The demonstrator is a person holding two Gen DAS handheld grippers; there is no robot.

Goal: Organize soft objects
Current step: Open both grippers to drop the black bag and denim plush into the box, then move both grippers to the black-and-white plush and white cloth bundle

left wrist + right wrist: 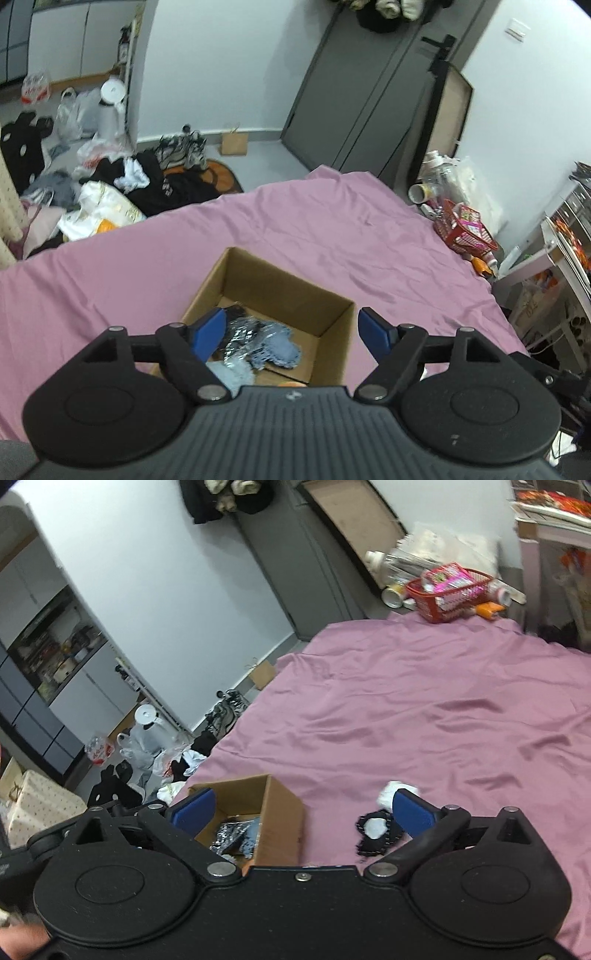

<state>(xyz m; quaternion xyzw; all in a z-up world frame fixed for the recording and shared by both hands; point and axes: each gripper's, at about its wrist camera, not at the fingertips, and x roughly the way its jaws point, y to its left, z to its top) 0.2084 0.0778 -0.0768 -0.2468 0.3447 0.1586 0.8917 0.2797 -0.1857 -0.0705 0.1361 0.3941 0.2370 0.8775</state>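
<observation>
An open cardboard box [273,280] rests on the pink bed sheet [332,229]. Inside it lie a light blue fluffy cloth [277,343] and a dark speckled soft item [240,332]. My left gripper [291,332] hovers open just above the box, nothing between its blue pads. In the right wrist view the same box [280,812] is at lower left, with the speckled item [232,834] inside. On the sheet to its right lie a black-and-white soft item [373,830] and a small white piece [391,790]. My right gripper [299,812] stands open above them, empty.
A red basket [450,594] of packets and bottles sits past the far corner of the bed. Clothes, bags and shoes [181,147] litter the floor beyond the bed's far edge. A grey door [369,85] stands behind. Wide pink sheet stretches beyond the box.
</observation>
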